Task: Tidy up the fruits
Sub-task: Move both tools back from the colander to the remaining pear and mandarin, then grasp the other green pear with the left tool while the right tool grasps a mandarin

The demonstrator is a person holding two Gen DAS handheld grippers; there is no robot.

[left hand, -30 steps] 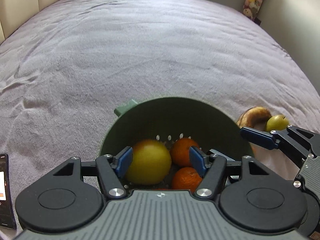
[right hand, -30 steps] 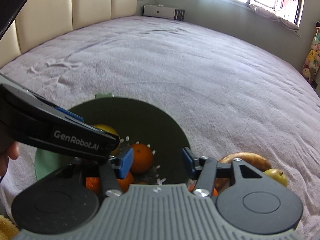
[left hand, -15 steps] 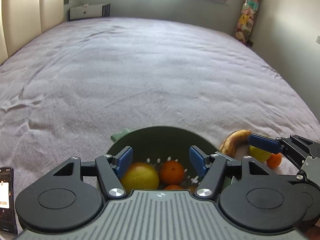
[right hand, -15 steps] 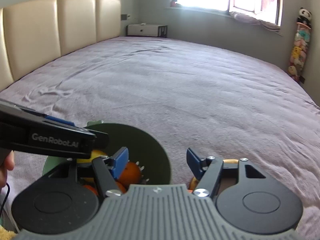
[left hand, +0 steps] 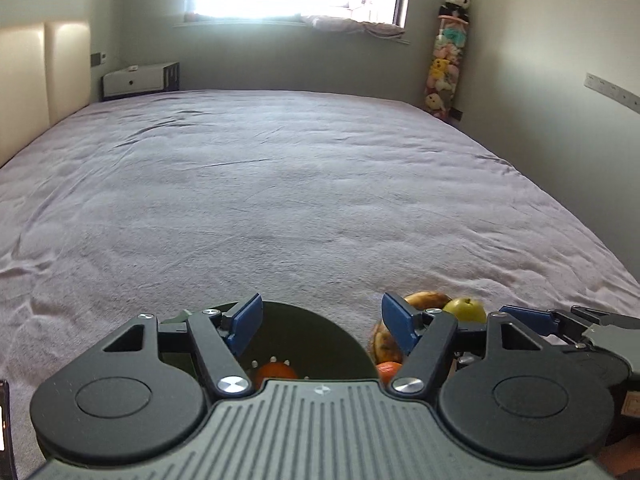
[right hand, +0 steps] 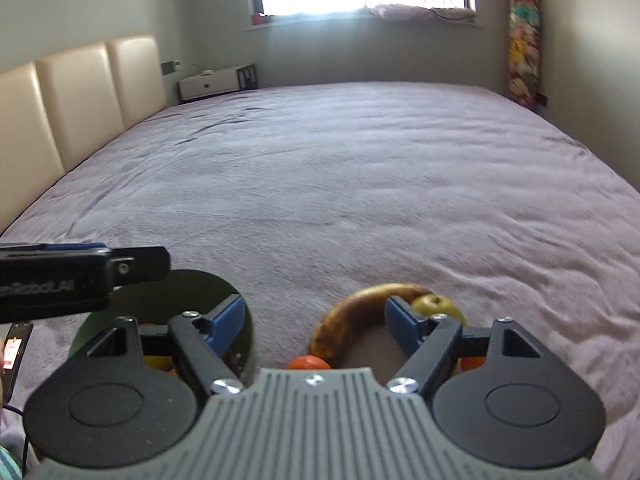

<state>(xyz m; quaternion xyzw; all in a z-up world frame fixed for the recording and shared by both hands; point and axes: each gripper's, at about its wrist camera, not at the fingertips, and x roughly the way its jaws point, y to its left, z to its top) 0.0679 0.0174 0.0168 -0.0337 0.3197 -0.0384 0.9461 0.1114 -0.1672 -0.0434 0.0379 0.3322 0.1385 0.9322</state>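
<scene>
A dark green colander bowl (left hand: pixel 312 320) sits on the bed at the near edge, with an orange (left hand: pixel 276 372) showing inside it. My left gripper (left hand: pixel 320 322) hovers above the bowl, its jaws opening with nothing between them. To the right lie a browned banana (right hand: pixel 360 304), a green apple (right hand: pixel 434 304) and two oranges (right hand: pixel 310 362) (right hand: pixel 472 362). My right gripper (right hand: pixel 316 320) hangs over the banana, jaws opening and empty. A yellow fruit (right hand: pixel 158 360) peeks out of the bowl (right hand: pixel 192 292).
The purple bedspread (left hand: pixel 280 200) stretches far ahead. A phone (right hand: pixel 14 348) lies at the near left. Beyond the bed are a cream headboard (right hand: pixel 60 92), a low white cabinet (left hand: pixel 140 80) and a hanging rack of plush toys (left hand: pixel 446 52).
Both grippers rose and drew back from the bowl, so the fruit sinks low in view. The right gripper shifted right, from over the bowl to over the banana, and its jaws widened.
</scene>
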